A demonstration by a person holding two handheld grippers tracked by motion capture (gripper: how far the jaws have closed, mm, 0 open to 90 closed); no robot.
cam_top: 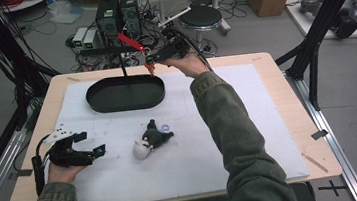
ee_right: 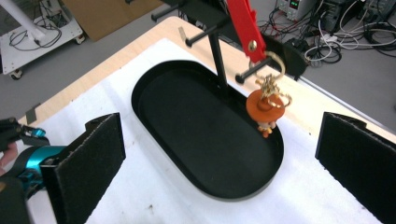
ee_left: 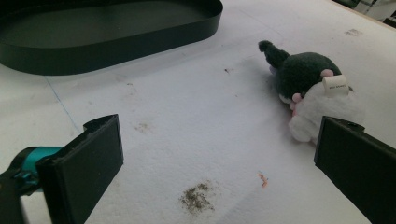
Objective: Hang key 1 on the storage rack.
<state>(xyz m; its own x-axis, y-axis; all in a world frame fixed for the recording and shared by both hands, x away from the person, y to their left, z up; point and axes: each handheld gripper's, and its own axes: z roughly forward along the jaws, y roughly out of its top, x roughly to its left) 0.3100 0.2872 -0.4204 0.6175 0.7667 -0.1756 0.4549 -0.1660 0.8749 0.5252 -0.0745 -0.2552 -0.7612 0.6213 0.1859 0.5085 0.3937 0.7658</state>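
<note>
Your right gripper [cam_top: 154, 59] hovers at the far table edge with its jaws spread wide and empty, facing the small orange keychain charm [ee_right: 265, 108] that hangs by a gold ring from the red arm [ee_right: 243, 25] of a black stand — right above the black oval metal tray [ee_right: 205, 135], likely to catch it. Your left gripper [cam_top: 91, 154] rests low, jaws wide, pointed at the dark-grey-and-white plush toy [ee_left: 313, 91] on the white mat [ee_left: 201, 121]. Its small tag carries print — too tiny to read.
</note>
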